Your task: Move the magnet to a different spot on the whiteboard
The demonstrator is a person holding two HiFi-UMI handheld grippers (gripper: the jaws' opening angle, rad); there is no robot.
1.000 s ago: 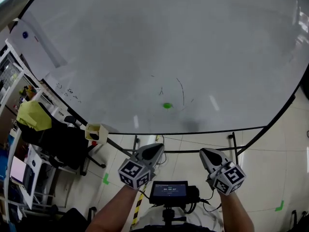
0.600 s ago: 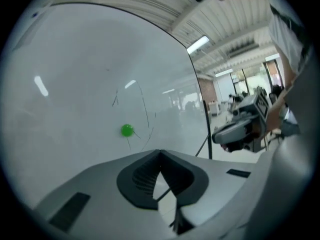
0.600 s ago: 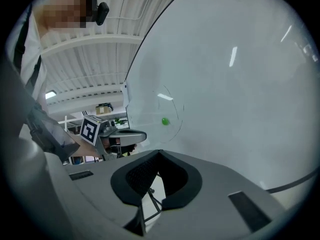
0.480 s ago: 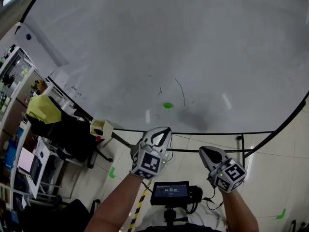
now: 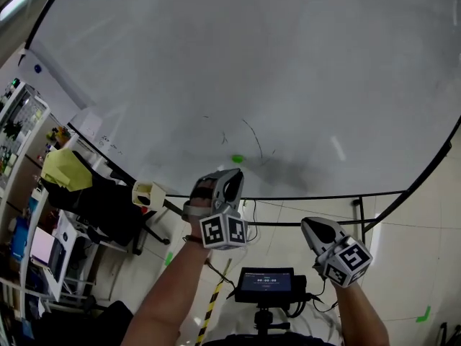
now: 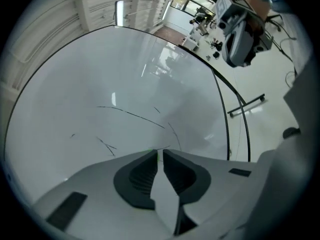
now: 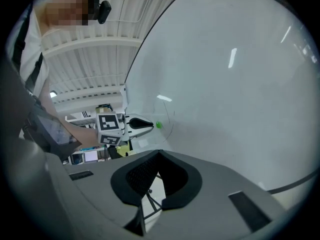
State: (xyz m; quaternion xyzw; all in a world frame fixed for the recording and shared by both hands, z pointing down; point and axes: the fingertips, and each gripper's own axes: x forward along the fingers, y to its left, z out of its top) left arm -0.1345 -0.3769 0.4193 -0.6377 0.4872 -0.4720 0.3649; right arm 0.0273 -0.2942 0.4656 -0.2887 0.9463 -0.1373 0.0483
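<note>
Your left gripper (image 5: pixel 233 174) is held up at the whiteboard (image 5: pixel 288 63) and points at its lower part. Its fingers have just been opening. They stand slightly spread, with a narrow gap between them and nothing in it. The green magnet (image 5: pixel 237 158) sits on the whiteboard just ahead of those fingertips, beside faint pen strokes (image 5: pixel 252 132). In the right gripper view, the magnet is clear of the tips. Your right gripper (image 5: pixel 311 226) hangs lower, below the board's bottom edge and well apart from the magnet. Its fingers are pressed together and hold nothing.
</note>
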